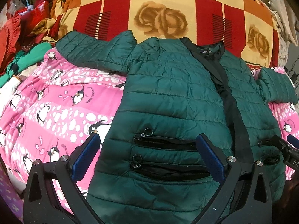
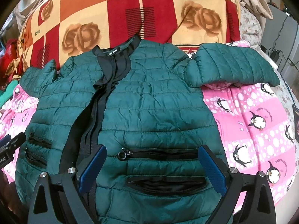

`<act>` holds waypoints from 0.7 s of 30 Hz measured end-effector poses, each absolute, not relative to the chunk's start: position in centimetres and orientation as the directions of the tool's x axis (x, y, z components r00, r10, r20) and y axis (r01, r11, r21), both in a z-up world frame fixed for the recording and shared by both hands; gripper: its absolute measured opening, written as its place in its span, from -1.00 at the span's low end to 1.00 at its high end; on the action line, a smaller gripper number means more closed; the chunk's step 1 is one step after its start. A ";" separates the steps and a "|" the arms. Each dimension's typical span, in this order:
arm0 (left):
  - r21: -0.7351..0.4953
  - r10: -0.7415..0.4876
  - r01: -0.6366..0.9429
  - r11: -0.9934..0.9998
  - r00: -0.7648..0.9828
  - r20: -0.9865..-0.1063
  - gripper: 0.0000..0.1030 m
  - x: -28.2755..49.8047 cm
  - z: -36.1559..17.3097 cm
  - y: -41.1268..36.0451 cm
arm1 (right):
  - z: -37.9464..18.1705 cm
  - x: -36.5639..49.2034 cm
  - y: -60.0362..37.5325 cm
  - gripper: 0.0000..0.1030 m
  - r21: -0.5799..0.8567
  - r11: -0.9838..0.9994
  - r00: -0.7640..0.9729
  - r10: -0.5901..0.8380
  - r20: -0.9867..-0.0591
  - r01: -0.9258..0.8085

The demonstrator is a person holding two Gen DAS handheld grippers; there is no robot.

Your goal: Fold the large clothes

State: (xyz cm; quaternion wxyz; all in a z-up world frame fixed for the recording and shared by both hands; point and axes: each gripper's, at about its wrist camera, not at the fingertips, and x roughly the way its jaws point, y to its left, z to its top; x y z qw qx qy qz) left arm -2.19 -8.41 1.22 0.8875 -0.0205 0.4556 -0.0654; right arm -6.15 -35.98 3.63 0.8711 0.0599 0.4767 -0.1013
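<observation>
A dark green quilted jacket (image 1: 168,85) lies front up and spread flat on a pink penguin blanket (image 1: 52,112). Its black zipper band (image 1: 231,104) runs down the middle, slightly parted at the collar. One sleeve (image 1: 89,50) reaches out to the left, the other sleeve (image 2: 237,65) to the right. My left gripper (image 1: 147,143) is open and hovers over the left-side zip pockets (image 1: 164,141) near the hem. My right gripper (image 2: 152,150) is also open, over the right-side pockets (image 2: 164,152). Neither holds fabric. Each gripper shows at the other view's edge.
A red, orange and cream checked blanket (image 2: 130,5) with roses and "love" lettering rises behind the jacket. A heap of red and green clothes (image 1: 24,37) sits at far left. Cables and a charger (image 2: 274,53) lie off the bed's right side.
</observation>
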 end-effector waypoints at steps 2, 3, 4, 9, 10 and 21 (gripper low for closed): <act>-0.092 -0.131 0.097 0.991 0.578 -0.805 0.99 -2.2 1.2 -8.4 | 3.5 -6.3 -36.0 0.89 -0.001 0.972 0.529 -0.128 -0.839 0.234; -0.088 -0.128 0.096 0.991 0.579 -0.805 0.99 -2.2 1.2 -8.4 | 3.6 -6.3 -36.0 0.89 -0.003 0.972 0.530 -0.130 -0.838 0.234; -0.084 -0.124 0.096 0.992 0.582 -0.804 0.99 -2.2 1.2 -8.5 | 3.5 -6.3 -36.0 0.89 -0.002 0.972 0.529 -0.129 -0.839 0.235; -0.065 -0.110 0.098 0.993 0.580 -0.807 0.99 -2.3 1.0 -8.7 | 3.5 -6.4 -35.9 0.89 0.003 0.972 0.527 -0.125 -0.841 0.235; -0.064 -0.111 0.100 0.993 0.579 -0.808 0.99 -2.3 0.9 -8.8 | 3.4 -6.4 -35.9 0.89 0.008 0.972 0.524 -0.121 -0.843 0.236; -0.045 -0.110 0.123 0.991 0.591 -0.799 0.99 -2.7 0.6 -9.6 | 3.4 -6.3 -36.1 0.89 0.018 0.968 0.517 -0.117 -0.848 0.250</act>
